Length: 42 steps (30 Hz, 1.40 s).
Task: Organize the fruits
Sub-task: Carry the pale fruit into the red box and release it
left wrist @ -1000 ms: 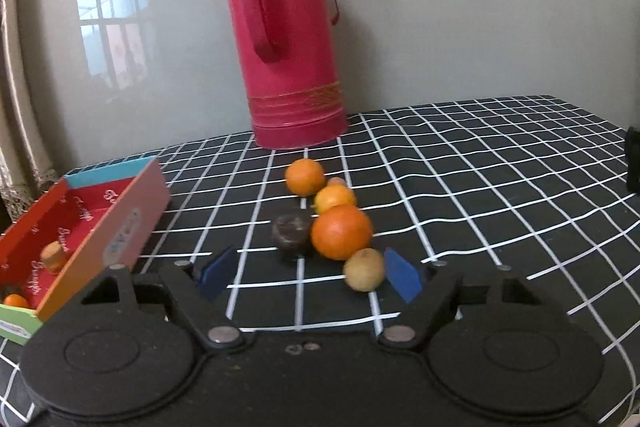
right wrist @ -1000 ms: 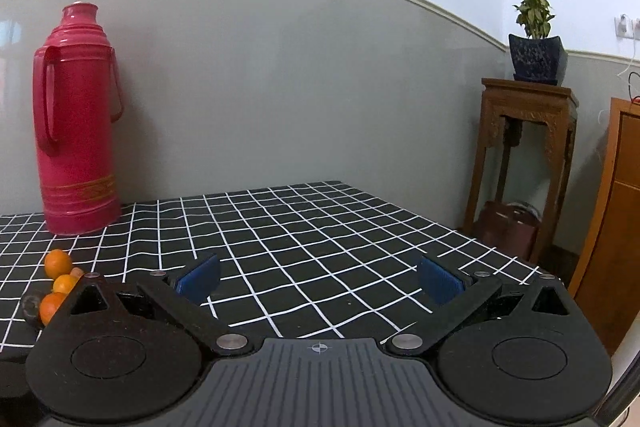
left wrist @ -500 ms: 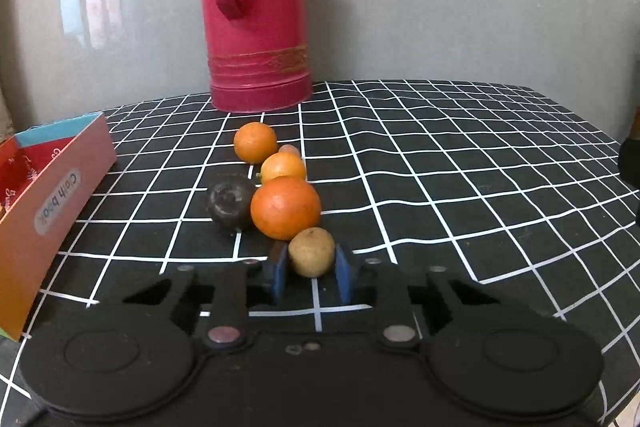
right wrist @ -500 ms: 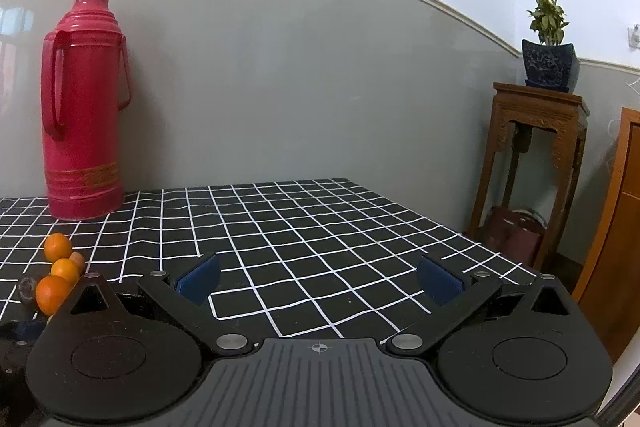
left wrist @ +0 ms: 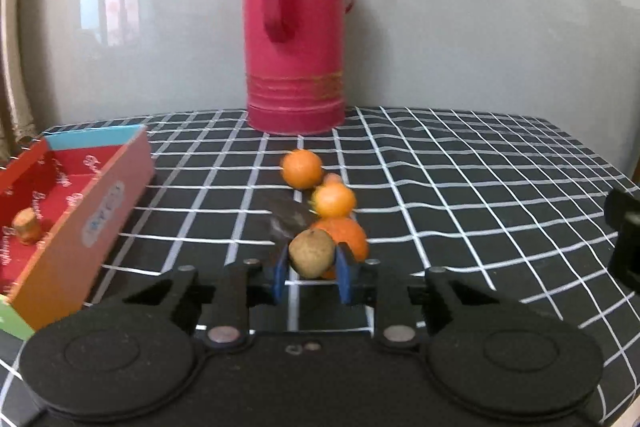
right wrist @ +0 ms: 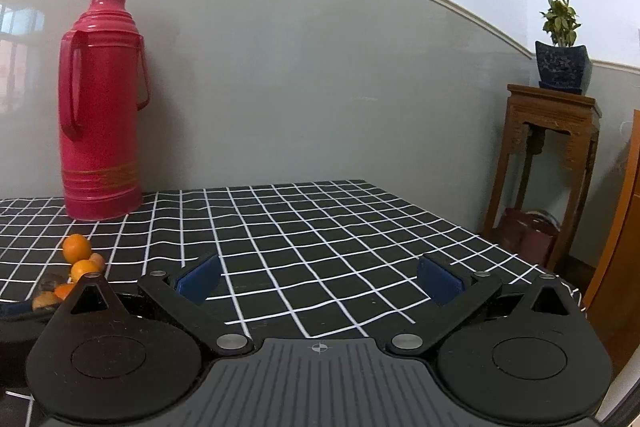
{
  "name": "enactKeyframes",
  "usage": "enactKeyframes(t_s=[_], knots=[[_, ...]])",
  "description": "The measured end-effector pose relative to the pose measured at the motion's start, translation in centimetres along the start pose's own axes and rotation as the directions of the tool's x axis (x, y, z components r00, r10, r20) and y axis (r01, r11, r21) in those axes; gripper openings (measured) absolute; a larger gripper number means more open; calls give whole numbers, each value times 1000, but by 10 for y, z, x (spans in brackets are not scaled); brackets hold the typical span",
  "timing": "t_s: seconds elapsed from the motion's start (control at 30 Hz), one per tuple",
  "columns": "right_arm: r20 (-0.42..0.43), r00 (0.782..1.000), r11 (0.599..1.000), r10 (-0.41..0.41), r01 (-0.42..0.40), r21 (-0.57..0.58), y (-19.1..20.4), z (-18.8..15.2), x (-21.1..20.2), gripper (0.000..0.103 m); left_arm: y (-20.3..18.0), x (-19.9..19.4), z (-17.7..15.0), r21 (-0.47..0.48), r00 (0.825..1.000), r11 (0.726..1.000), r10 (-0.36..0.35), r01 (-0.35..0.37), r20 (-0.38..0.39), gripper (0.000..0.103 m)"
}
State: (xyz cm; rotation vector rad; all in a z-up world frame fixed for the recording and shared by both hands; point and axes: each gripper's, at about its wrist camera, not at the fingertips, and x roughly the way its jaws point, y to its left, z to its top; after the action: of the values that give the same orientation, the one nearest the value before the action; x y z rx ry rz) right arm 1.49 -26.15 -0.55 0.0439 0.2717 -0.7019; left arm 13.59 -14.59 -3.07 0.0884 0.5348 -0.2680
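Observation:
My left gripper is shut on a small tan-brown fruit and holds it just above the checked tablecloth. Behind it lie a large orange, a dark purple fruit, a middle orange and a far orange. A red cardboard box stands at the left with a small brown fruit inside. My right gripper is open and empty over the cloth; the fruit cluster shows at its far left.
A tall red thermos stands at the back by the grey wall; it also shows in the right wrist view. A wooden stand with a potted plant is beyond the table's right edge.
My left gripper closed on the tan-brown fruit and has lifted it off the cloth, turning left so the box is back in view. The right gripper stays open.

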Motion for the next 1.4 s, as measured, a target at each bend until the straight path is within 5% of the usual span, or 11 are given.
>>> enactKeyframes(t_s=[0.3, 0.53, 1.03, 1.23, 1.33, 1.4], knots=[[-7, 998, 997, 68, -68, -29, 30, -2, -5, 103, 48, -14, 12, -53, 993, 992, 115, -113, 38, 16], [-2, 992, 991, 127, -127, -50, 56, -2, -9, 103, 90, -28, 22, -102, 965, 965, 249, -240, 78, 16], [-31, 970, 967, 241, -242, -73, 103, -5, -16, 103, 159, -17, 19, -173, 903, 887, 417, -429, -100, 17], [-50, 958, 956, 282, -285, -65, 118, -6, -17, 103, 181, -24, 15, -213, 899, 874, 411, -436, -151, 32], [-69, 951, 951, 301, -305, -54, 123, -7, -15, 103, 189, -34, 15, -229, 890, 860, 434, -455, -136, 66], [-81, 946, 947, 313, -317, -43, 127, -7, -14, 103, 194, -41, 17, -233, 885, 854, 451, -465, -113, 69]])
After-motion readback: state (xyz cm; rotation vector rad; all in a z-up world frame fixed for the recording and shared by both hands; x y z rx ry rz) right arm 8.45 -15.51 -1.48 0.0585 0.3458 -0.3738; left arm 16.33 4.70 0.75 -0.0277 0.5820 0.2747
